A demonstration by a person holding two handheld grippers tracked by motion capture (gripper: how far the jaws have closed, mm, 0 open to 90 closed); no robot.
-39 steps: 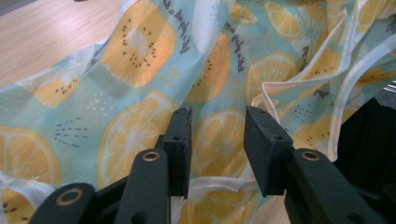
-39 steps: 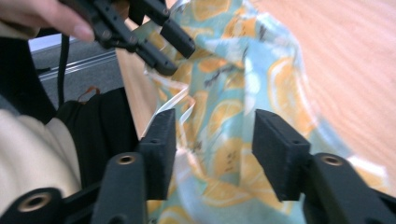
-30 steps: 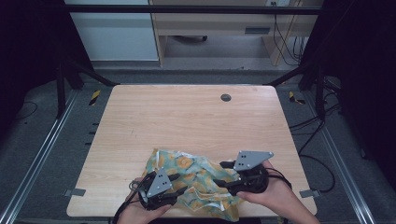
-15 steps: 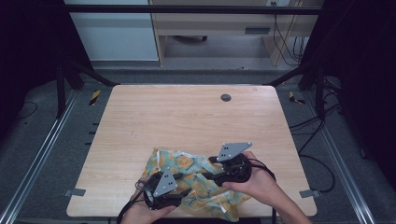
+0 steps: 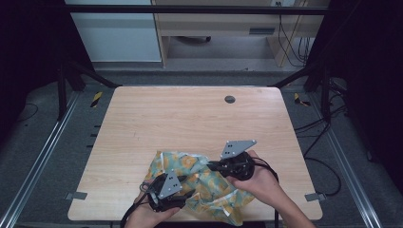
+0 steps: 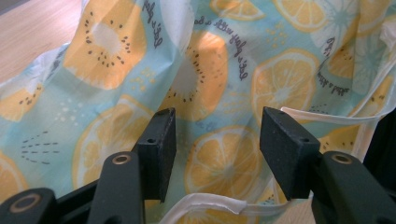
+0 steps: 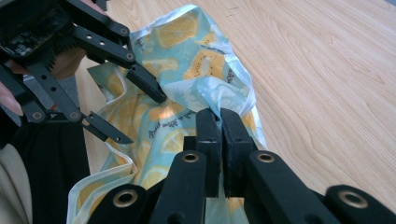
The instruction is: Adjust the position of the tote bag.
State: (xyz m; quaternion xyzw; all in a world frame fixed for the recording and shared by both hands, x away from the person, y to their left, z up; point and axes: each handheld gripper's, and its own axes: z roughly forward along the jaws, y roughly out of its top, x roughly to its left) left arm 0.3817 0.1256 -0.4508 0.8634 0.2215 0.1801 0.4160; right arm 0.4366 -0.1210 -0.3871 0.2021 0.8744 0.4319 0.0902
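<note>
A crumpled cloth [image 5: 204, 183] printed with orange and kiwi slices on pale blue lies at the near edge of the wooden table [image 5: 190, 118]. My right gripper [image 5: 212, 165] reaches in from the right. Its jaws have just been closing and now pinch a raised fold of the cloth [image 7: 219, 100] between the pads; the right gripper [image 7: 221, 114] is shut on it. My left gripper [image 6: 217, 135] stands open, its jaws having just opened a little, with the cloth [image 6: 224, 84] behind them and a white hem below. The left gripper [image 7: 142, 119] hovers over the cloth's near-left part.
A small dark grommet [image 5: 230, 99] sits near the table's far edge. Bare wood [image 7: 327, 70] stretches beyond the cloth. Metal rails [image 5: 43, 156] run along both sides of the table, and cables [image 5: 313, 142] trail on the floor at the right.
My right gripper moved left from the cloth's right edge toward its middle and closed on a fold. The left gripper stayed in place.
</note>
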